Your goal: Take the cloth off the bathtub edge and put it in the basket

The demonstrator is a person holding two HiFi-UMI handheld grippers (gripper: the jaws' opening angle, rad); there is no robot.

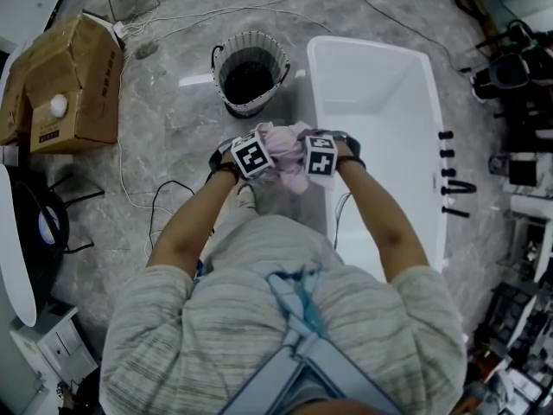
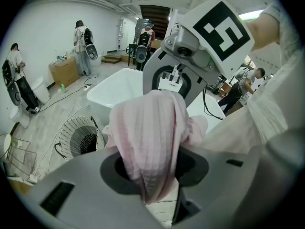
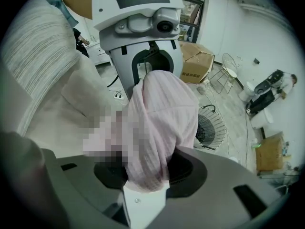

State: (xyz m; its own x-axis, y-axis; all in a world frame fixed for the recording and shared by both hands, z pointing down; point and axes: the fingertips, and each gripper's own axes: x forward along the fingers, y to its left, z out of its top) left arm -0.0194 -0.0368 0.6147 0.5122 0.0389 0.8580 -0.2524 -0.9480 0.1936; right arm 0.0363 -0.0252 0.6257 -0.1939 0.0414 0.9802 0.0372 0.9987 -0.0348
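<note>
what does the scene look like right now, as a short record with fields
cloth: pink, bunched, held up between both grippers beside the bathtub rim
left gripper: jaws shut on the cloth
right gripper: jaws shut on the cloth
basket: on the floor past the grippers, left of the bathtub, dark inside, cloth not yet in it
bathtub: white, its rim no longer carries the cloth

The pale pink cloth (image 2: 148, 132) was soft, waffle-textured and matt. The white rectangular bathtub (image 1: 371, 85) looked smooth and glossy, the round basket (image 1: 251, 39) pale wire mesh, the grey floor (image 1: 173, 119) veined stone.
</note>
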